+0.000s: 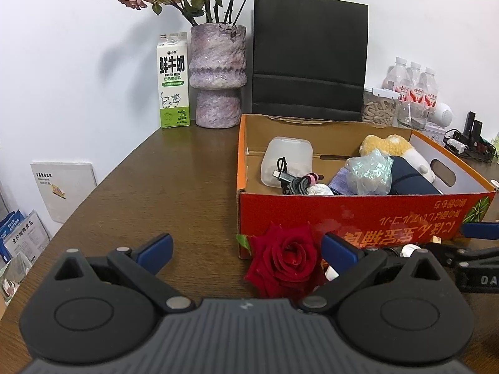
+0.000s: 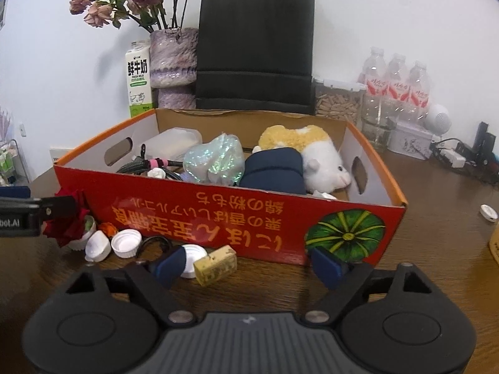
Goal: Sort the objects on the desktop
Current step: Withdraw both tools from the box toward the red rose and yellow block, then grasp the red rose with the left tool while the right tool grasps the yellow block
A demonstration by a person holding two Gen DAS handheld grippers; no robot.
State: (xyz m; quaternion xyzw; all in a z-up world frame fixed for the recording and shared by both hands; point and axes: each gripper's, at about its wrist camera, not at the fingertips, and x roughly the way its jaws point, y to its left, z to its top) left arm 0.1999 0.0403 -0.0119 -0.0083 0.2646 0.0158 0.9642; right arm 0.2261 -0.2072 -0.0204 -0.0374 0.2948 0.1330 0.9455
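My left gripper (image 1: 246, 251) points forward and downward, its blue fingers (image 1: 157, 251) spread wide apart. My right gripper (image 2: 248, 266) angles down likewise, fingers (image 2: 326, 266) parted, gripping nothing.

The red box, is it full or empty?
Partly full: the red box holds a plush toy, a navy pouch and cables.

One box (image 2: 193, 215), three bottles (image 2: 394, 90), four white caps (image 2: 126, 243).

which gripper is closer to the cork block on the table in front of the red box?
Right. The right gripper has the yellowish cork block between its open blue fingers. The left gripper sits further left, straddling the red rose.
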